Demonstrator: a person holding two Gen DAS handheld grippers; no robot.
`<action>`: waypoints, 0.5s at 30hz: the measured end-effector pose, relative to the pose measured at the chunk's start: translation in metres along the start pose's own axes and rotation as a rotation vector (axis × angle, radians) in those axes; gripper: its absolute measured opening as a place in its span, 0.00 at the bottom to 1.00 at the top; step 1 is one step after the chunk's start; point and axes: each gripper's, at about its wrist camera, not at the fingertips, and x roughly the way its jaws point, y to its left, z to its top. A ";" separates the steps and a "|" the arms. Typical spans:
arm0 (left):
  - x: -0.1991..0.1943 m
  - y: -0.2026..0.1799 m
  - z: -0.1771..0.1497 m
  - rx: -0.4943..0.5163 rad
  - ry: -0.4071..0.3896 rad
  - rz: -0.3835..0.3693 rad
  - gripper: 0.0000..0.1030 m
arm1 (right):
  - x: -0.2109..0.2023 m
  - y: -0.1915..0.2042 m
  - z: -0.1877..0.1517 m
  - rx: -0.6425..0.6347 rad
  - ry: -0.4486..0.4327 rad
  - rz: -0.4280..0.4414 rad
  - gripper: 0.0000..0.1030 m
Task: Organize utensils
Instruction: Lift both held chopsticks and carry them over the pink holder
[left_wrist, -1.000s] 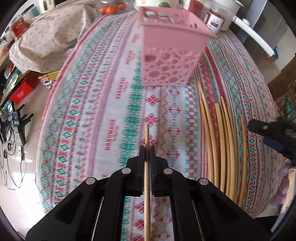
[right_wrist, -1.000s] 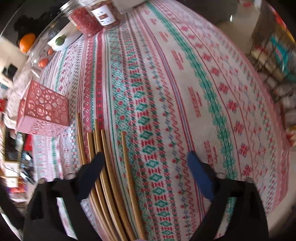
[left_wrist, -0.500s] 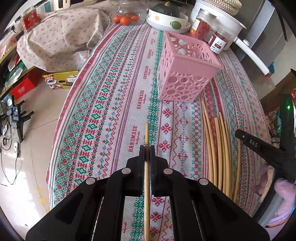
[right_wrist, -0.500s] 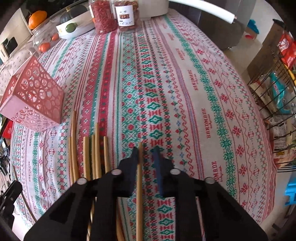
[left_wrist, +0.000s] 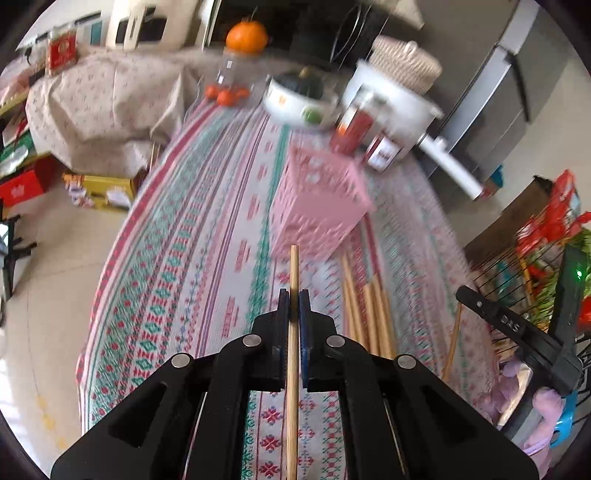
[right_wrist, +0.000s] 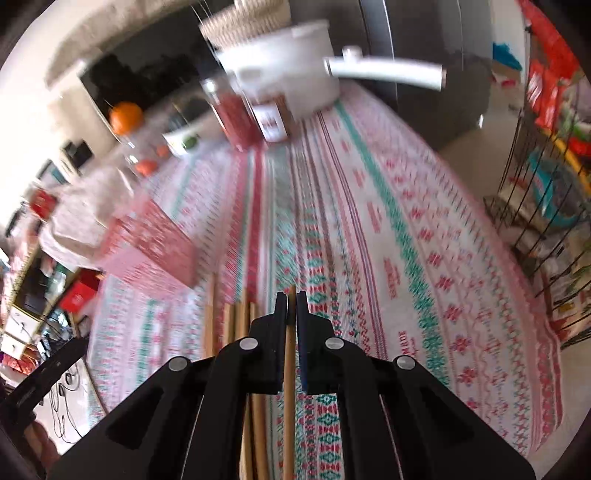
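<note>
Clamped shut — right gripper (right_wrist: 291, 308) on a chopstick (right_wrist: 289, 369), wide open a second before; left gripper (left_wrist: 294, 306) kept its own chopstick (left_wrist: 293, 350) — both lifted off the tablecloth (left_wrist: 207, 266).

Black tool (left_wrist: 294, 304), silver screws, blue pads
</note>
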 end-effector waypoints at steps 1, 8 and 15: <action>-0.006 -0.002 0.000 0.002 -0.020 -0.011 0.04 | -0.008 -0.001 0.001 0.002 -0.024 0.014 0.05; -0.052 -0.014 0.008 0.019 -0.163 -0.045 0.04 | -0.072 0.003 0.006 -0.009 -0.175 0.047 0.05; -0.070 -0.021 0.007 0.048 -0.213 -0.050 0.04 | -0.007 -0.003 0.009 -0.024 0.138 -0.026 0.38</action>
